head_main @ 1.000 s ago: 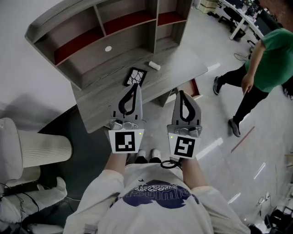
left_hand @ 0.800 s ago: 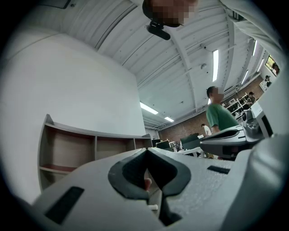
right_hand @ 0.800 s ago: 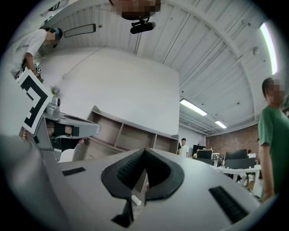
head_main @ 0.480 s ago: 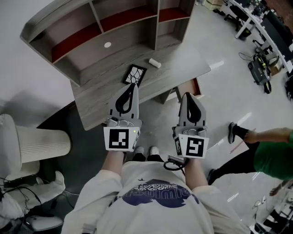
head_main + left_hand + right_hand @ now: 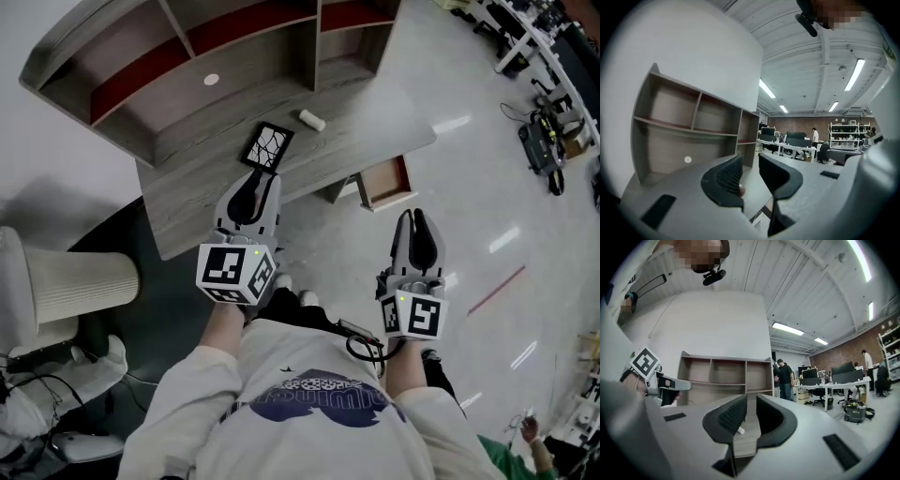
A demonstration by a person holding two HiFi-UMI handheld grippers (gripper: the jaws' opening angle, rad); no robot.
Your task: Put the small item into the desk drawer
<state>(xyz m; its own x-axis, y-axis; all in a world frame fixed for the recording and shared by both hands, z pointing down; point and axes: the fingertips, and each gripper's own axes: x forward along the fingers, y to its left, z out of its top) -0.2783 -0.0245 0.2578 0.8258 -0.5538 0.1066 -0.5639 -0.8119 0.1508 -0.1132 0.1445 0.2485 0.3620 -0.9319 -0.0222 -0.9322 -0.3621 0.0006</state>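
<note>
Worktop point(image 5: 187, 202): grey wood-grain slab carrying a matching shelf unit point(image 5: 141, 66) with red boards.

Drawer point(image 5: 384, 181): small, boxy, pulled open under the worktop, ahead of my right hand-held gripper point(image 5: 417, 220).

Flat black square panel point(image 5: 267, 147) with a white crackle pattern lies just ahead of my left hand-held gripper point(image 5: 253, 187).

Small item point(image 5: 311, 119): white, stubby cylinder, lying on the worktop beyond the panel, apart from it.

Left hand-held gripper: roughly level, marker cube rolled aslant, jaws just opening, nothing between them.

Right: level over the floor, jaws parted, released.
</note>
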